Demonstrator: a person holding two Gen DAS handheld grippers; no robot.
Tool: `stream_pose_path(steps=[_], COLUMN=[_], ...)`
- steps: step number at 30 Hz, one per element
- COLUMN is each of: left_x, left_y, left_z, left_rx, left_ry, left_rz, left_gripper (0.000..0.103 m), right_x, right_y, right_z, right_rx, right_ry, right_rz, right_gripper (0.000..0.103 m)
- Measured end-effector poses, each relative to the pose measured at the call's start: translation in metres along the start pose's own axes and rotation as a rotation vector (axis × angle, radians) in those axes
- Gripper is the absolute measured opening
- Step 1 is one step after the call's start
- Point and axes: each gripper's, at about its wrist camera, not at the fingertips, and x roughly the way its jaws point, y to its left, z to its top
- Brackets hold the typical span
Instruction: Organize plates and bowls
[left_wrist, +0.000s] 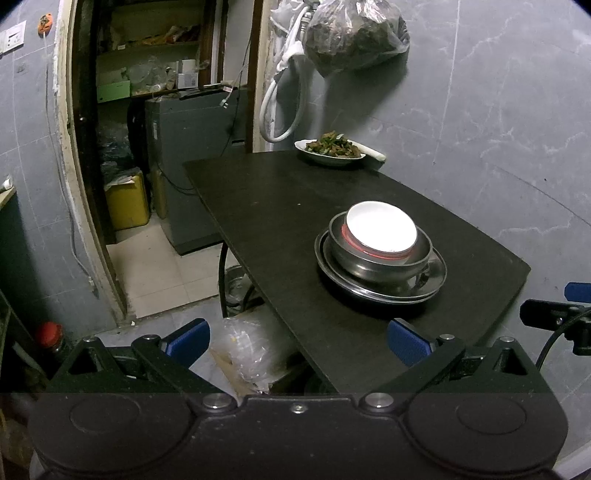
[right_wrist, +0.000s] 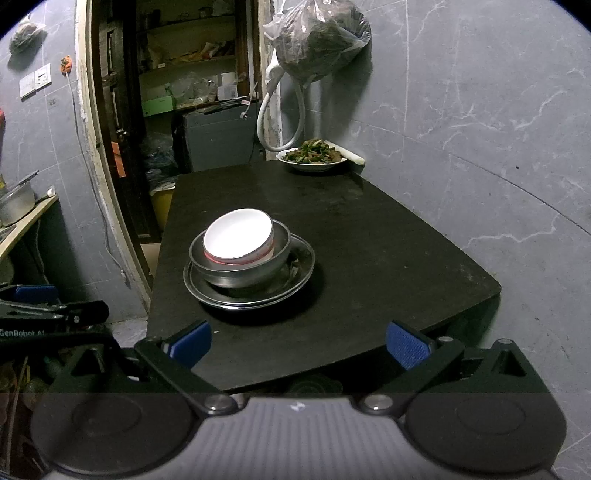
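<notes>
A white bowl (left_wrist: 382, 229) (right_wrist: 238, 238) with a red band sits tilted inside a steel bowl (left_wrist: 380, 258) (right_wrist: 240, 273), which rests on stacked steel plates (left_wrist: 432, 282) (right_wrist: 299, 269) on the dark table (left_wrist: 280, 206) (right_wrist: 388, 258). My left gripper (left_wrist: 297, 341) is open and empty, held back at the table's near-left edge. In the right wrist view, my right gripper (right_wrist: 299, 343) is likewise open and empty, just short of the table's front edge. The stack lies a short way ahead of both.
A white plate of cooked vegetables (left_wrist: 330, 149) (right_wrist: 314, 157) stands at the table's far corner against the grey wall. A bagged bundle (left_wrist: 354, 33) and a white hose (left_wrist: 284, 96) hang above it. A doorway (left_wrist: 155, 110) opens left, with clutter (left_wrist: 240, 354) on the floor.
</notes>
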Motion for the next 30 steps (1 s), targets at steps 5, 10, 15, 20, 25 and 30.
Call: stream_pose_path(steps=[5, 10, 15, 20, 25, 30], left_x=[0.0007, 0.0005, 0.0, -0.0019, -0.0032, -0.0031], left_y=[0.0, -0.0002, 0.001, 0.0017, 0.0028, 0.0026], left_z=[0.0009, 0.0013, 0.0014, 0.0021, 0.0022, 0.0021], left_rx=[0.004, 0.008, 0.009, 0.008, 0.009, 0.008], left_ry=[0.001, -0.003, -0.005, -0.007, -0.006, -0.005], left_rz=[-0.002, -0.003, -0.004, 0.001, 0.001, 0.003], left_gripper=[0.102, 0.102, 0.102, 0.102, 0.102, 0.102], right_x=[0.0005, 0.0008, 0.0012, 0.0013, 0.0013, 0.0008], right_y=[-0.0022, -0.0031, -0.0053, -0.0057, -0.0059, -0.0052], right_z=[0.0001, 0.0004, 0.0006, 0.0006, 0.0006, 0.0006], right_rx=[0.001, 0.004, 0.007, 0.007, 0.007, 0.008], right_ry=[0.0, -0.002, -0.002, -0.002, -0.002, -0.002], right_rz=[-0.002, -0.004, -0.006, -0.006, -0.006, -0.006], right_gripper=[0.103, 0.103, 0.103, 0.103, 0.103, 0.103])
